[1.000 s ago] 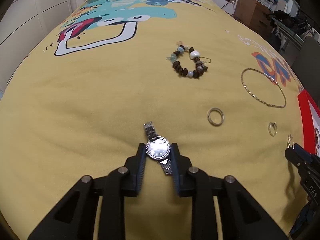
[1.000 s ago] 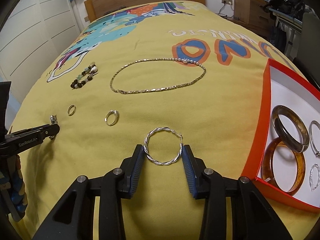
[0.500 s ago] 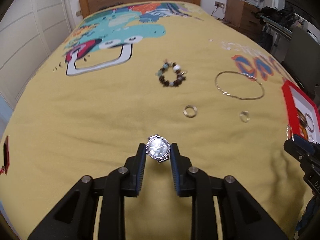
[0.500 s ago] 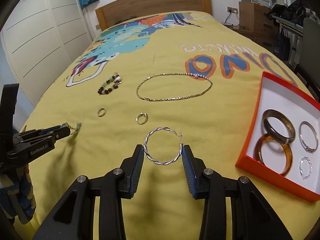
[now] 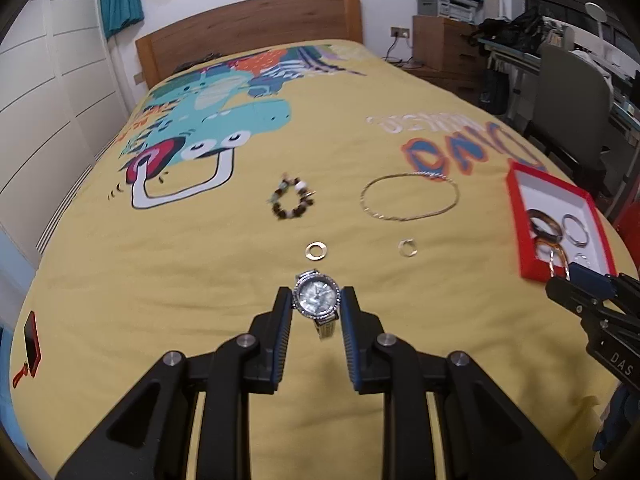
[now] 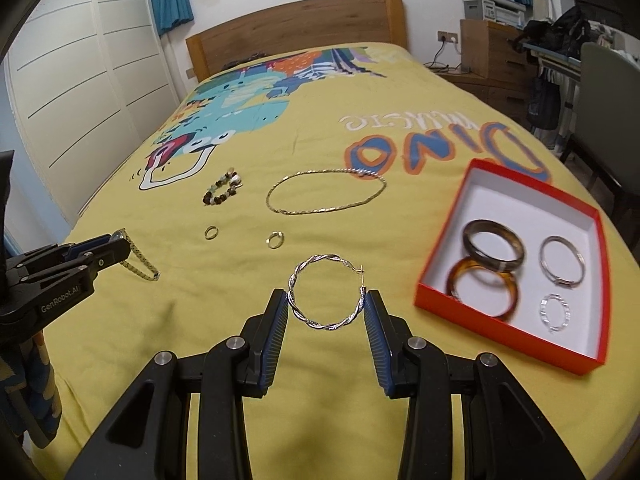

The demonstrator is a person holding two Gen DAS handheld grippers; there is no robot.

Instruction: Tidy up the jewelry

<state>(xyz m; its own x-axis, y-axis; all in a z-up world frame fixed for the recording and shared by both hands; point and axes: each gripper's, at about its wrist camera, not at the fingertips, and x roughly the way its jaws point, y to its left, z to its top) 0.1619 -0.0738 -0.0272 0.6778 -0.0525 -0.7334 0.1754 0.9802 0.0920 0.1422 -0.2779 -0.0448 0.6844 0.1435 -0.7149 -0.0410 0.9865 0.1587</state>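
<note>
My left gripper (image 5: 316, 304) is shut on a silver wristwatch (image 5: 317, 301) and holds it above the yellow bedspread; its strap hangs down in the right wrist view (image 6: 138, 260). My right gripper (image 6: 326, 306) is shut on a twisted silver hoop earring (image 6: 326, 298), lifted above the bed. A red box (image 6: 496, 322) with a white inside lies at the right and holds two bangles (image 6: 492, 248), a silver ring bangle (image 6: 560, 260) and a small hoop (image 6: 554, 312). A beaded bracelet (image 5: 292, 200), a gold chain necklace (image 5: 408, 196) and two small rings (image 5: 316, 251) (image 5: 407, 247) lie on the bed.
The bed has a wooden headboard (image 6: 296, 28). White wardrobe doors (image 6: 80, 92) run along the left. A wooden drawer unit (image 6: 492, 56), a chair (image 6: 608, 92) and a cluttered desk stand at the right. A small red and black object (image 5: 30, 340) lies at the bed's left edge.
Both grippers have risen from the bedspread with their pieces; the watch and the hoop earring have left the cover. More of the room and the red box has come into view.
</note>
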